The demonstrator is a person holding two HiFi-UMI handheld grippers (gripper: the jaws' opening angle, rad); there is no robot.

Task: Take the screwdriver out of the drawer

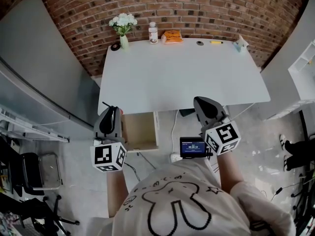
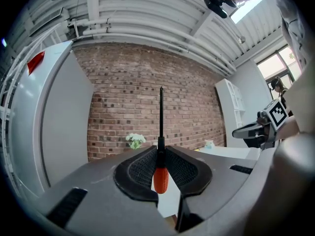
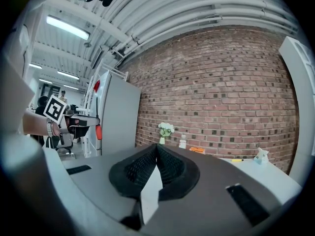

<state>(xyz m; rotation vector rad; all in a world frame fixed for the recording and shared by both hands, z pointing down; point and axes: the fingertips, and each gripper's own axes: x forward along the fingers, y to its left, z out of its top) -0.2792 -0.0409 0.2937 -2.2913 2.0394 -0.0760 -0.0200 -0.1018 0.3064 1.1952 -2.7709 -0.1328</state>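
My left gripper (image 2: 161, 150) is shut on the screwdriver (image 2: 160, 177), pinching it where the orange handle meets the black shaft. The tool stands upright, shaft pointing up in front of the brick wall. In the head view the left gripper (image 1: 112, 113) is held level beside the open wooden drawer (image 1: 140, 131) under the white table (image 1: 182, 73), and the thin shaft (image 1: 105, 104) sticks out of its jaws. My right gripper (image 1: 201, 103) is at the table's front edge. Its jaws (image 3: 156, 148) are shut with nothing between them. The right gripper view shows the left gripper (image 3: 78, 120) and the orange handle (image 3: 98, 131) at far left.
At the table's back edge stand a vase of white flowers (image 1: 123, 26), a bottle (image 1: 153, 33) and an orange object (image 1: 172, 36). A small lit screen (image 1: 192, 147) sits low in front of me. A grey cabinet (image 1: 44, 68) stands left, white shelving (image 1: 302, 68) right.
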